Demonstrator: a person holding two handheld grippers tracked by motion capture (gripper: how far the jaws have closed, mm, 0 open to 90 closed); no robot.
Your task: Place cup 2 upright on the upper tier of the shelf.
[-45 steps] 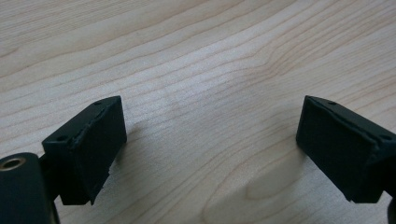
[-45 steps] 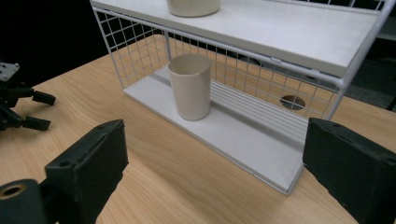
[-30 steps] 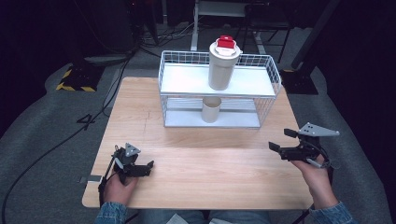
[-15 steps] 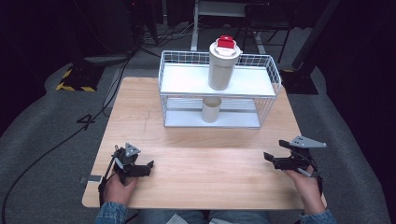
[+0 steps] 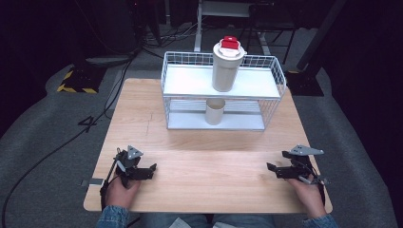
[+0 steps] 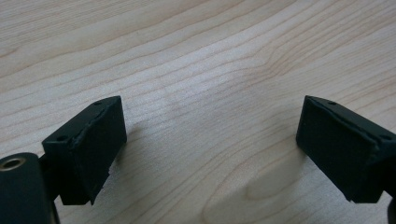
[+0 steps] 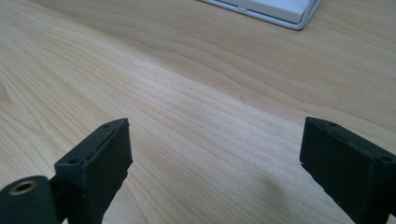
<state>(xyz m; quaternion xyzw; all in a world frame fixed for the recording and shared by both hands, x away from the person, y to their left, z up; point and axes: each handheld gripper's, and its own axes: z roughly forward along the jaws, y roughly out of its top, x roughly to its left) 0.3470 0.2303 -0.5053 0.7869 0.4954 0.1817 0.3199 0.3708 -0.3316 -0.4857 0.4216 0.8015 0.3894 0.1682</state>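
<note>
The table is a pale wood-grain board with a smooth matte face and rounded corners, standing on grey carpet. The left gripper lies low on the near left part of the board, held from behind by the person's left hand; its black jaws point toward the middle of the table and stand wide apart with nothing between them. In the left gripper view the two jaws are blocky black pads with flat inner faces, and bare wood grain runs across the gap. The right gripper sits low at the near right, mirrored toward the left one, gripped from behind by the right hand, with a grey three-cornered plate on top; its jaws are likewise spread wide and empty. Well ahead of both grippers, at the far half of the table, stands a white wire rack with two flat white shelves and a mesh rim. On its upper shelf stands an upright cream cylinder with a wider lid and a red cap. A short cream tube stands upright on the lower shelf, just below the cylinder. In the right gripper view a corner of the rack's white base lies far ahead of the jaws. Both forearms wear denim sleeves.
</note>
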